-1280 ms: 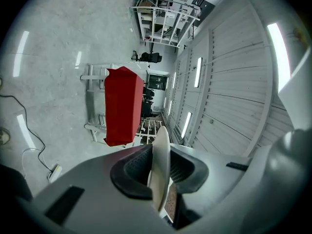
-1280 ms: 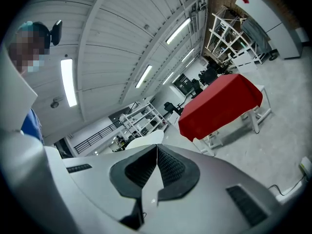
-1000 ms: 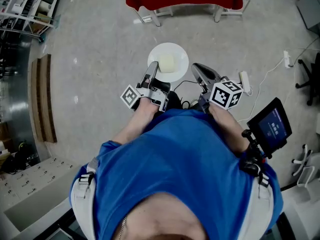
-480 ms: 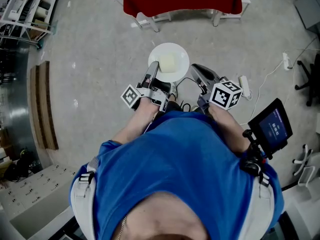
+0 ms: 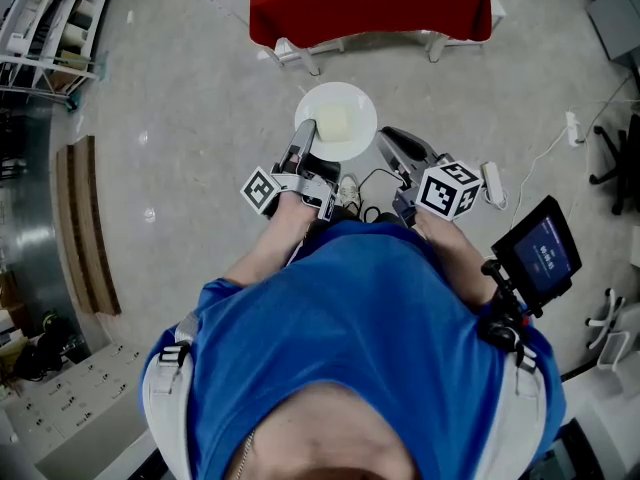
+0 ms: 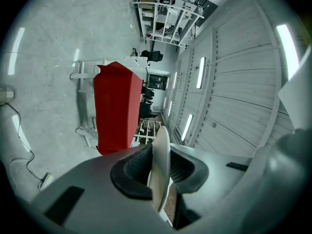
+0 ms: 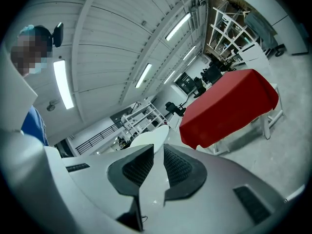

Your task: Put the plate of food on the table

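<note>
A white plate (image 5: pixel 340 108) with a pale block of food (image 5: pixel 333 122) is held level above the floor, just short of the table under a red cloth (image 5: pixel 370 3). My left gripper (image 5: pixel 303 140) is shut on the plate's left rim, and my right gripper (image 5: pixel 386 142) is shut on its right rim. In the left gripper view the plate (image 6: pixel 161 150) stands edge-on between the ribbed pads (image 6: pixel 136 167), with the red table (image 6: pixel 114 106) beyond. The right gripper view shows the plate rim (image 7: pixel 152 172) pinched between its pads (image 7: pixel 180 167), and the red table (image 7: pixel 229 106) ahead.
Metal shelving (image 5: pixel 50 18) stands at the far left, with wooden planks (image 5: pixel 85 223) lying on the floor beside it. A power strip (image 5: pixel 491 183) and cables lie on the right. An office chair (image 5: pixel 620 158) is at the right edge. A screen (image 5: pixel 545 250) hangs at the person's side.
Both grippers have carried the plate forward, so the red table now sits closer and larger at the top of the head view. The grip on both rims is unchanged.
</note>
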Demonstrator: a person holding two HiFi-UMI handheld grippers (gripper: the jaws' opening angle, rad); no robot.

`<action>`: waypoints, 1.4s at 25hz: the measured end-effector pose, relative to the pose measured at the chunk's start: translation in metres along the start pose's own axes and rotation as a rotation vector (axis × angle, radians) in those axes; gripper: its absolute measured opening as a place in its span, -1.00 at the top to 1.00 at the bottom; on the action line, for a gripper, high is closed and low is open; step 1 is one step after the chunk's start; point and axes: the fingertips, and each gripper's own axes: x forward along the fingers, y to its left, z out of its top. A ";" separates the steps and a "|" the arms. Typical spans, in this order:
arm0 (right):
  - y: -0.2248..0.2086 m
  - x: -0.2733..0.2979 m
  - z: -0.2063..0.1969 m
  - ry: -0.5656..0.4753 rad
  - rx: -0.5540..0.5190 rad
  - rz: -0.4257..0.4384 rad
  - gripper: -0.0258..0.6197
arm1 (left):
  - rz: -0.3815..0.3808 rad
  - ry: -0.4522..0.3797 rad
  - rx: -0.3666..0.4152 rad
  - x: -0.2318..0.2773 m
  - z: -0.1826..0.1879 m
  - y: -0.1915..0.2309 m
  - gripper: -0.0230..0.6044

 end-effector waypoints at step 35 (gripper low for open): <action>0.002 0.119 0.037 -0.063 -0.033 -0.104 0.80 | 0.004 0.096 -0.037 0.065 0.110 -0.004 0.71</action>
